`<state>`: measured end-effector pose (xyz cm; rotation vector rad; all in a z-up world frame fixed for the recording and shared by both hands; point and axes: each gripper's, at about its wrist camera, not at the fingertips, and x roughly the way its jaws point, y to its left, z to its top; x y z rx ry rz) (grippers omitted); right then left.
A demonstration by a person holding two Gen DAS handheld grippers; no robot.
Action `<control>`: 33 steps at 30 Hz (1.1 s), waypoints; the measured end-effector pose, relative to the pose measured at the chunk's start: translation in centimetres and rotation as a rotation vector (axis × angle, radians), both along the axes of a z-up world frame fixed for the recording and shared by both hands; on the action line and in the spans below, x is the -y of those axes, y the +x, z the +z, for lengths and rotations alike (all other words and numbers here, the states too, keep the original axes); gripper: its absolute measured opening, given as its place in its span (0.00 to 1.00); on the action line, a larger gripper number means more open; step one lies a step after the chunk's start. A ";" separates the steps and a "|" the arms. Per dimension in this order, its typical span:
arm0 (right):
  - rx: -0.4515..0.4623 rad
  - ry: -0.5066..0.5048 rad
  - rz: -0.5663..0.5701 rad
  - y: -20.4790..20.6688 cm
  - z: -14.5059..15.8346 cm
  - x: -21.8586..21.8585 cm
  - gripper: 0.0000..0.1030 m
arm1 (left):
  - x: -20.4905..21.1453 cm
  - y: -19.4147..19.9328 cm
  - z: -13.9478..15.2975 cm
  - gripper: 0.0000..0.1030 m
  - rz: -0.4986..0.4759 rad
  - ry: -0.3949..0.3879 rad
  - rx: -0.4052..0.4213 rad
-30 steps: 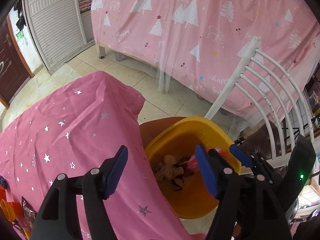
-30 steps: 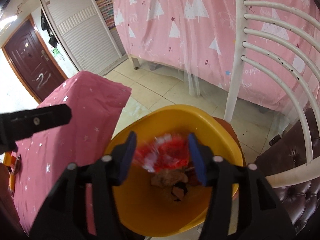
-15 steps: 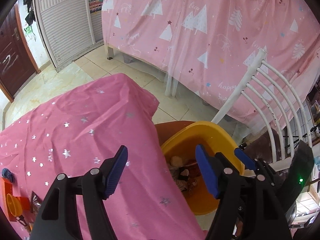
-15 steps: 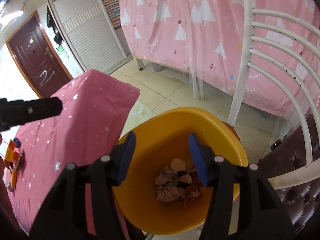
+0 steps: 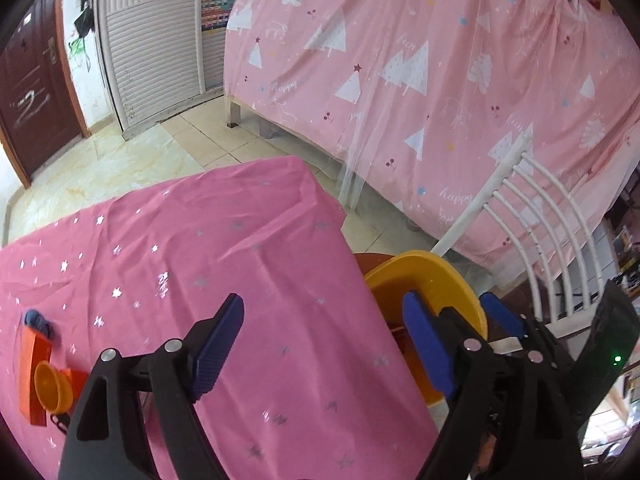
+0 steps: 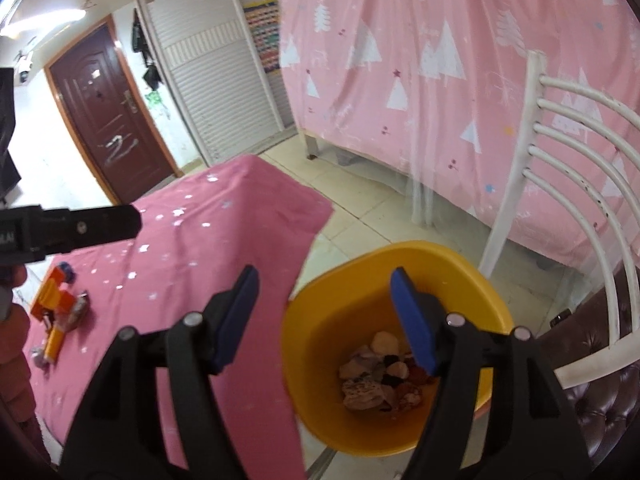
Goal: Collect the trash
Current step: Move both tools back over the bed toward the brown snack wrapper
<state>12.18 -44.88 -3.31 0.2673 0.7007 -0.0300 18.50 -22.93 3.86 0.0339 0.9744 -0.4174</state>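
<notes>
Both views are evenly lit by soft indoor light, with faint shadows. In the right wrist view a glaring ceiling light point(image 6: 38, 26) at upper left washes out the wall point(image 6: 36, 128) beside the door. Fisheye bending curves the edges (dark vignette in every corner), and the foreground looks slightly soft.

One yellow bin point(image 6: 384, 436) stands beside one pink-clothed table point(image 5: 224, 240). One white chair point(image 6: 560, 184) stands behind the bin. Two grippers are present: left gripper point(image 5: 324, 344), right gripper point(image 6: 324, 316).
</notes>
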 end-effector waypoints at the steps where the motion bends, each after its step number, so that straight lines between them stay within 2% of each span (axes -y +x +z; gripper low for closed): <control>1: 0.003 -0.008 0.013 0.0 0.2 -0.7 0.64 | -0.5 -0.3 0.2 0.74 0.005 -0.005 0.007; 8: 0.000 -0.038 0.081 0.2 0.9 -4.1 0.64 | -4.3 -1.8 1.8 0.75 0.044 -0.035 0.052; 11: -0.003 -0.052 0.097 0.3 1.0 -5.2 0.65 | -6.7 -2.8 2.7 0.76 0.076 -0.019 0.107; 16: 0.002 -0.073 0.122 0.8 1.8 -6.9 0.68 | -10.7 -3.8 3.4 0.78 0.127 -0.019 0.140; 23: 0.021 -0.105 0.172 0.8 3.2 -10.1 0.69 | -16.2 -4.7 3.3 0.79 0.191 -0.017 0.137; 28: 0.025 -0.127 0.218 1.0 3.8 -12.8 0.74 | -20.0 -4.9 3.0 0.79 0.241 -0.045 0.117; 33: 0.028 -0.144 0.264 1.1 4.2 -15.4 0.75 | -23.1 -4.7 3.0 0.79 0.294 -0.062 0.112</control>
